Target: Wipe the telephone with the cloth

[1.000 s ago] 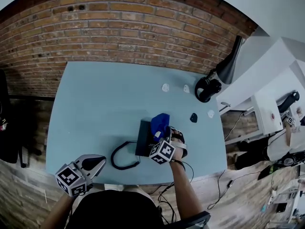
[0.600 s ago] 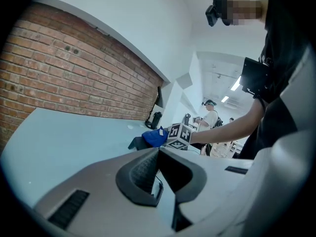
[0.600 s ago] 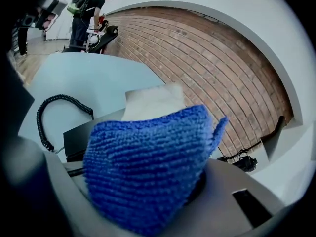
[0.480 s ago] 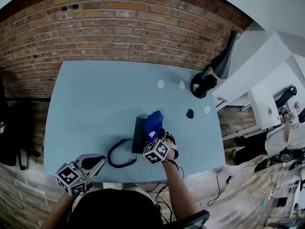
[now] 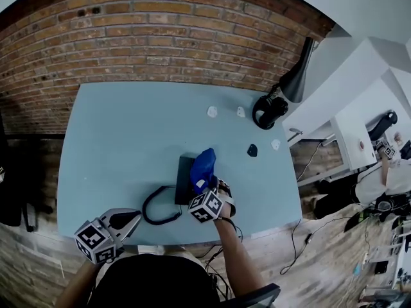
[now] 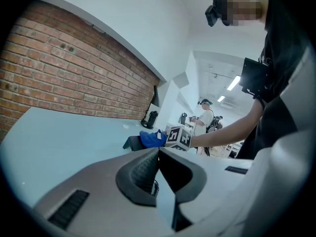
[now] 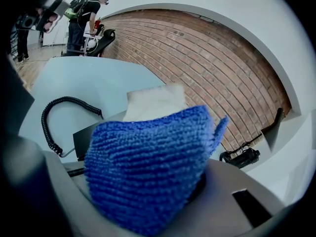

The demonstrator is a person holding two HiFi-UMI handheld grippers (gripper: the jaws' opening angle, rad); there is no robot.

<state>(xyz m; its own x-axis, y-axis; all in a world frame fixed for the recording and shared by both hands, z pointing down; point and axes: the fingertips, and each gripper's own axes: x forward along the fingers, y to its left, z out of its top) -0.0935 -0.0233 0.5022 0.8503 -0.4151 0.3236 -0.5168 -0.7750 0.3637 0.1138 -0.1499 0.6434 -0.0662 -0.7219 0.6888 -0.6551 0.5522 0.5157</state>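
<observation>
Right gripper [image 5: 207, 185]: clamped on blue cloth [image 5: 203, 164]; cloth pressed on black telephone [image 5: 182, 178], centre of table [image 5: 115, 133], near front edge. Left gripper [image 5: 126, 222]: jaws together, nothing between, at front-left edge near coiled cord [image 5: 154, 213]. Bare tabletop left and behind; lamp [image 5: 276, 101] back right.

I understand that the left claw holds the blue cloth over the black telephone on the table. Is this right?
Not quite: the side is wrong. The right claw holds the blue cloth over the black telephone on the table. The right gripper view shows the cloth between its jaws. The left claw is shut and empty.
</observation>
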